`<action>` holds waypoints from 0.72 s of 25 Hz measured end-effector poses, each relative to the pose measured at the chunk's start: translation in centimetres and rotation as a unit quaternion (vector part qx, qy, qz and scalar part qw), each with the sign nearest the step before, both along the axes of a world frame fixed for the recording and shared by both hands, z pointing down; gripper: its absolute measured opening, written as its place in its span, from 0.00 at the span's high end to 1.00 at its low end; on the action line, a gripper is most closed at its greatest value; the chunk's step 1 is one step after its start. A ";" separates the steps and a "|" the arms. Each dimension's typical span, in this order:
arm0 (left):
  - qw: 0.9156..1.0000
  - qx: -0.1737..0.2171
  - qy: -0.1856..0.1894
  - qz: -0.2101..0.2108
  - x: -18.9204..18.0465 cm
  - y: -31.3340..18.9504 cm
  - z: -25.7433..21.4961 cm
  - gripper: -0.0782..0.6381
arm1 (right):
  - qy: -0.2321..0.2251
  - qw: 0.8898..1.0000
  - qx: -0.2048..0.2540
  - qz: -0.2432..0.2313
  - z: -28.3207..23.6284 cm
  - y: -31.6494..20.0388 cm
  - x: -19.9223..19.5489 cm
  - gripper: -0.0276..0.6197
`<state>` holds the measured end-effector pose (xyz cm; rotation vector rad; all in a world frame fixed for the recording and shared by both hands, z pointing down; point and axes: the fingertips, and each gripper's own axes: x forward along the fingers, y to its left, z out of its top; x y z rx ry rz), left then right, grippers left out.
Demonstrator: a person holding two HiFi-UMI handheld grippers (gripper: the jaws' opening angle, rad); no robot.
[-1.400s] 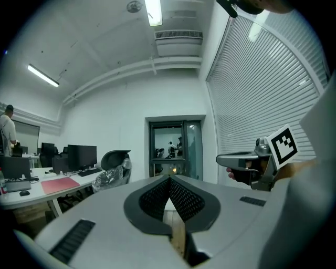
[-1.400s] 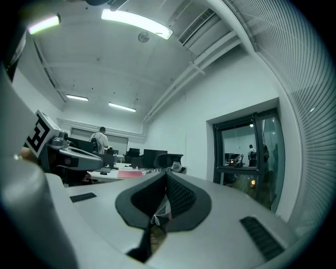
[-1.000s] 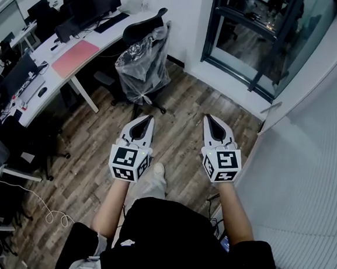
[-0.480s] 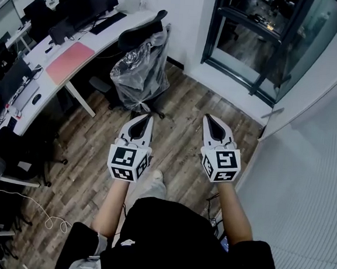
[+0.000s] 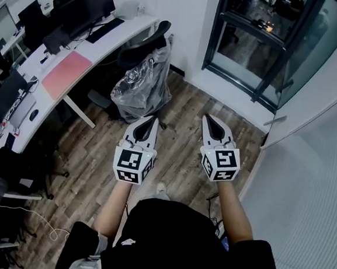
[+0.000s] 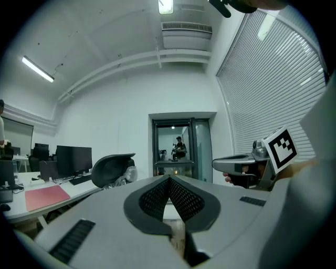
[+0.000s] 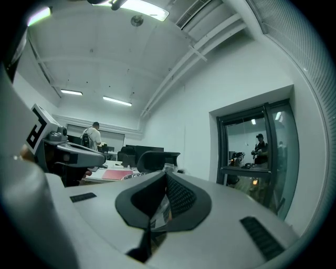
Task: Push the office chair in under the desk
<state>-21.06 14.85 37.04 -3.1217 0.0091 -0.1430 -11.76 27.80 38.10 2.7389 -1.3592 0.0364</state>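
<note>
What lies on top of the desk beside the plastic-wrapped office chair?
On the desk: a pink mat, a black keyboard and dark monitors. The surface behind the monitors is hidden.

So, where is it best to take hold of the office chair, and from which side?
Probably the upper edge of the plastic-wrapped backrest of the office chair, coming from the floor side: its seat seems to face the desk, so a push there sends it under.

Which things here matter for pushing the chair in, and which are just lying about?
For the job: office chair, desk, left gripper, right gripper, both shut and empty.
Lying about: pink mat, monitors, keyboard.
</note>
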 end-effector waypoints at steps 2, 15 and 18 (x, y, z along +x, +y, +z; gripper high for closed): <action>1.000 -0.007 0.006 0.001 1.1 -1.5 -0.5 0.87 | 0.004 1.000 0.000 0.000 -0.4 -1.7 1.1 0.93; 1.000 -0.002 0.004 -0.009 7.1 -9.3 0.4 0.87 | 0.011 1.000 -0.001 0.004 -0.6 -8.8 7.5 0.93; 1.000 -0.003 0.001 -0.006 8.1 -9.7 0.8 0.87 | 0.008 1.000 -0.005 0.006 -0.1 -9.3 8.6 0.93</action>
